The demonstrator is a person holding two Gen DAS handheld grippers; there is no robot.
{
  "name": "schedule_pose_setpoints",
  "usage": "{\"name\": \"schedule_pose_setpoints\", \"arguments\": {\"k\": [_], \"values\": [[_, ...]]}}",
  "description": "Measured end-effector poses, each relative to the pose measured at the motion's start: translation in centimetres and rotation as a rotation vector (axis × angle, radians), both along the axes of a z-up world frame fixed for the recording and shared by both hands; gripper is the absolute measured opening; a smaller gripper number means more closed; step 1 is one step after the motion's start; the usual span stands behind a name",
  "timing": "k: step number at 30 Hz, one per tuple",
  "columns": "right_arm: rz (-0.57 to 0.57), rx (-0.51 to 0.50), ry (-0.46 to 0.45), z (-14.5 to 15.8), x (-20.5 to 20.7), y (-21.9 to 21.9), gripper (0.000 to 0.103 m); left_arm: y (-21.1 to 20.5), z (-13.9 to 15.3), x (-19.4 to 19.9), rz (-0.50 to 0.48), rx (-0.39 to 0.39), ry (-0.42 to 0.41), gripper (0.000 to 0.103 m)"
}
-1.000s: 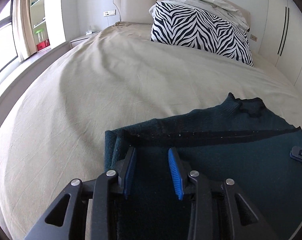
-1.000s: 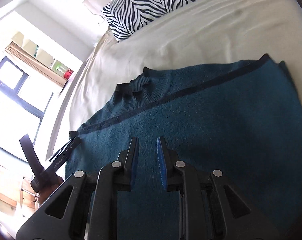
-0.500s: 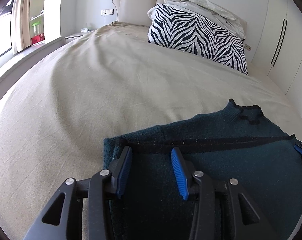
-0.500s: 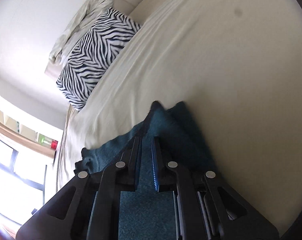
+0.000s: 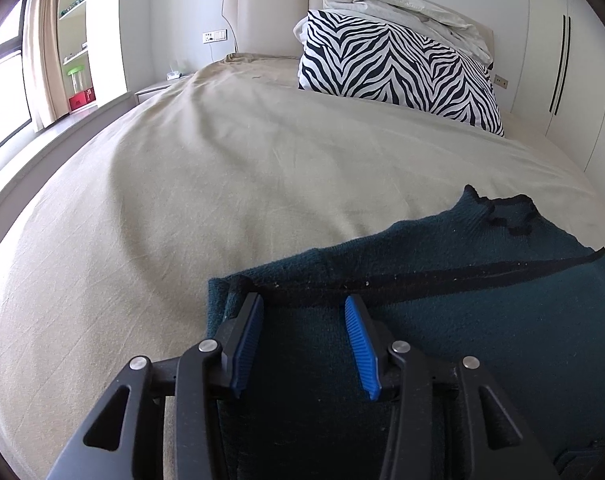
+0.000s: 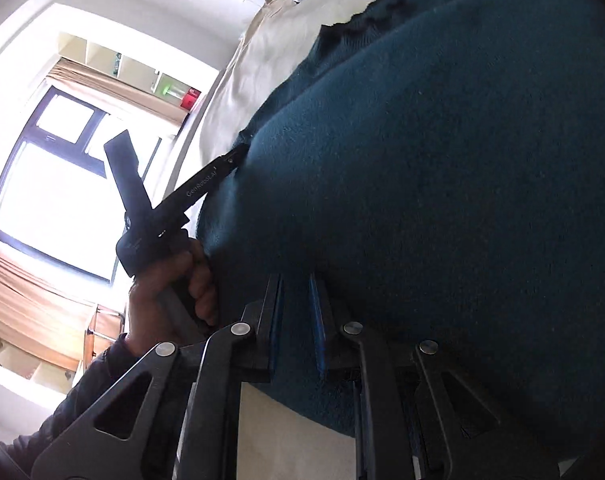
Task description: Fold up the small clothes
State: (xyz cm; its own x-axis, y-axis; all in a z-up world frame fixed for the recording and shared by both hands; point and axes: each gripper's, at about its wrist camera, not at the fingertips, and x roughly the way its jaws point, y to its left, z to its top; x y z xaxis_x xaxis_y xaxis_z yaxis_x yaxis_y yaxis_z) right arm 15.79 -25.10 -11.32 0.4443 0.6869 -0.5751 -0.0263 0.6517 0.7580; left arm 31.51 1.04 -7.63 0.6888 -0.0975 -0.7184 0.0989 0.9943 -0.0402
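A dark teal knit sweater (image 5: 482, 320) with a black seam line lies on the beige bed (image 5: 222, 184). My left gripper (image 5: 302, 304) is open, its blue pads spread over the sweater's left edge. In the right wrist view the sweater (image 6: 442, 140) fills most of the frame. My right gripper (image 6: 296, 284) has its jaws close together around a fold of the sweater's edge and lifts it. The left gripper also shows in the right wrist view (image 6: 234, 158), held by a hand at the sweater's far edge.
A zebra-print pillow (image 5: 394, 68) and a crumpled white duvet (image 5: 406, 4) lie at the headboard. A window (image 6: 54, 184) and shelves are on the left side of the room. A white wardrobe (image 5: 562, 64) stands on the right.
My right gripper has swung over and lifted the sweater's edge, so the cloth now fills its view. My left gripper stays open at the left edge, slightly pulled back.
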Motion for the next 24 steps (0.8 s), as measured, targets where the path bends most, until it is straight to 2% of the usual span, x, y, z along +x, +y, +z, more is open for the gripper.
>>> {"name": "schedule_pose_setpoints", "arguments": {"k": [1, 3, 5, 7, 10, 13, 15, 17, 20, 21, 23, 24], "values": [[-0.025, 0.04, 0.002, -0.2, -0.3, -1.1, 0.012, 0.0, 0.0, 0.0, 0.0, -0.001, 0.0, 0.046], [-0.124, 0.041, 0.002, -0.1, -0.8, -4.2, 0.012, 0.0, 0.0, -0.1, 0.0, -0.002, -0.001, 0.046], [-0.246, 0.039, 0.005, -0.3, -1.7, -8.4, 0.012, 0.1, 0.0, -0.1, 0.0, -0.004, -0.002, 0.046], [-0.362, 0.079, 0.009, -0.1, -3.1, -12.8, 0.01, 0.1, 0.0, -0.1, 0.0, -0.005, -0.002, 0.046], [-0.549, 0.002, -0.01, 1.0, -5.8, -18.1, 0.01, 0.1, 0.0, -0.1, 0.0, -0.004, -0.002, 0.046], [-0.661, -0.003, -0.011, 2.1, -8.1, -20.8, 0.013, 0.0, 0.0, -0.1, 0.0, 0.001, -0.001, 0.046], [-0.635, -0.021, -0.037, 3.2, -8.6, -20.3, 0.014, 0.0, 0.1, 0.0, 0.0, 0.008, 0.007, 0.046], [-0.544, -0.014, -0.041, 3.9, -8.1, -18.7, 0.018, 0.0, 0.7, 0.0, 0.001, 0.006, 0.031, 0.046], [-0.402, -0.027, -0.063, 4.7, -6.3, -13.0, 0.038, 0.0, 2.6, -2.1, 0.025, -0.018, 0.061, 0.046], [-0.364, -0.022, -0.071, 4.8, -5.9, -11.3, 0.053, -0.3, 3.3, -3.4, 0.006, -0.035, 0.063, 0.046], [-0.299, 0.0, -0.091, 4.7, -5.2, -7.9, 0.055, -1.4, 4.7, -6.5, -0.069, -0.083, 0.057, 0.049], [-0.263, 0.005, -0.087, 4.5, -4.8, -6.5, 0.055, -2.1, 5.1, -8.0, -0.106, -0.098, 0.058, 0.056]]}}
